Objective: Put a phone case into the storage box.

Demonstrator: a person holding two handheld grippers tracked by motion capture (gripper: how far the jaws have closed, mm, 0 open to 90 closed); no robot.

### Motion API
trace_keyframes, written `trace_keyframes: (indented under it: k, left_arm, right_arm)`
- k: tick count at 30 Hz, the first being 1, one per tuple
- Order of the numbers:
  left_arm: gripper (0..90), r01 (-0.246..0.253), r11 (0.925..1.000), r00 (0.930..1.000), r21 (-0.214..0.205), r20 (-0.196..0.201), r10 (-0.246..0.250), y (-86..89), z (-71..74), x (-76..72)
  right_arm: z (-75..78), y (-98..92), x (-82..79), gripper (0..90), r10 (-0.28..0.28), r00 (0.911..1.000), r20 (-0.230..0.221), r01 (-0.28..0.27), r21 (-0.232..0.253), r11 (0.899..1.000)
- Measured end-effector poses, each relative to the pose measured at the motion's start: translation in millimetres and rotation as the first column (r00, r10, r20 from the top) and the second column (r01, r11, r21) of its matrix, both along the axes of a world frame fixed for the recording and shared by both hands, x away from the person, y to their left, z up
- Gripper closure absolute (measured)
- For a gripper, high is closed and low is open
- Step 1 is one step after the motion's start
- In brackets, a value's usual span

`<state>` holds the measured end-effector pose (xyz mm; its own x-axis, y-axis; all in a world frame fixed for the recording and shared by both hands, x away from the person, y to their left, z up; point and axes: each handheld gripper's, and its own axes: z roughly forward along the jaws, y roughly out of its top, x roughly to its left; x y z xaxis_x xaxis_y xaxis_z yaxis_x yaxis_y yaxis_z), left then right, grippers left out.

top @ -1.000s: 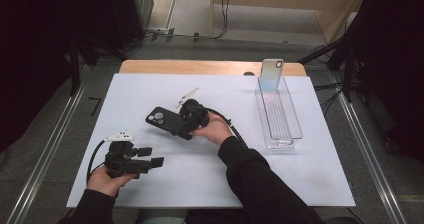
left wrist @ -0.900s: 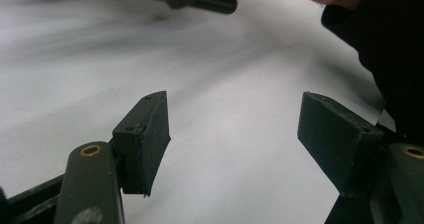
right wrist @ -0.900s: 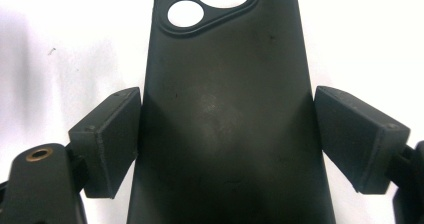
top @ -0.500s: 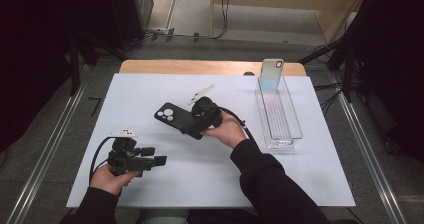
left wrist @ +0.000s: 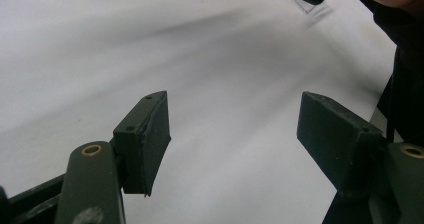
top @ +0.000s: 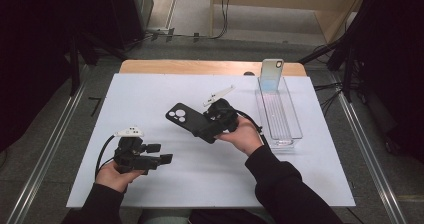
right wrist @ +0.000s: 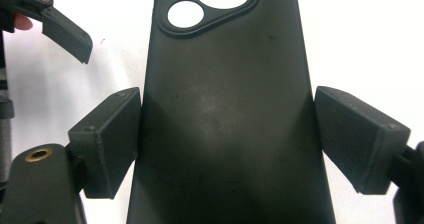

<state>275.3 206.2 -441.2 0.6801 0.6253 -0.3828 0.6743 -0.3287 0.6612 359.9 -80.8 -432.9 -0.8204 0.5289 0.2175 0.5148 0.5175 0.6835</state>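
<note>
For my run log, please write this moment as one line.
right gripper: shut on black phone case, lifted off white table | left gripper: open, empty | clear tray: holds one upright case

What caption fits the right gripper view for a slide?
Right gripper holding a black phone case by its long edges above the white table, camera cutouts pointing away.

Black sleeves (top: 280, 184), black hand-held grippers (top: 150, 160)
</note>
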Motion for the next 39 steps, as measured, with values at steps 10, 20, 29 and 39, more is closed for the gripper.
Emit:
trace_keyframes:
  k: [10,20,29,39]
  left_arm:
    - [29.5,0.0,0.9998,0.9999,-0.021,-0.014,0.0,-11.7,4.3,0.7]
    - [24.4,-0.013,0.9994,0.9988,-0.031,-0.049,0.011,-20.0,6.6,8.7]
    - [27.1,-0.02,0.9983,0.9956,-0.054,-0.093,0.015,-30.3,10.3,10.9]
    - [27.1,-0.073,0.9963,0.9931,-0.046,-0.096,0.069,-38.8,14.0,22.2]
  right_arm:
    - [3.6,-32.8,-16.4,13.7,-0.059,0.9982,0.009,0.059,0.013,0.998]
    - [-0.6,-56.5,-37.1,13.6,-0.091,0.9959,0.002,0.091,0.016,0.996]
    - [-14.1,-56.5,-57.3,13.5,-0.154,0.9879,-0.013,0.155,0.037,0.987]
    - [-20.4,-40.6,-64.9,13.5,-0.277,0.9606,-0.02,0.278,0.083,0.957]
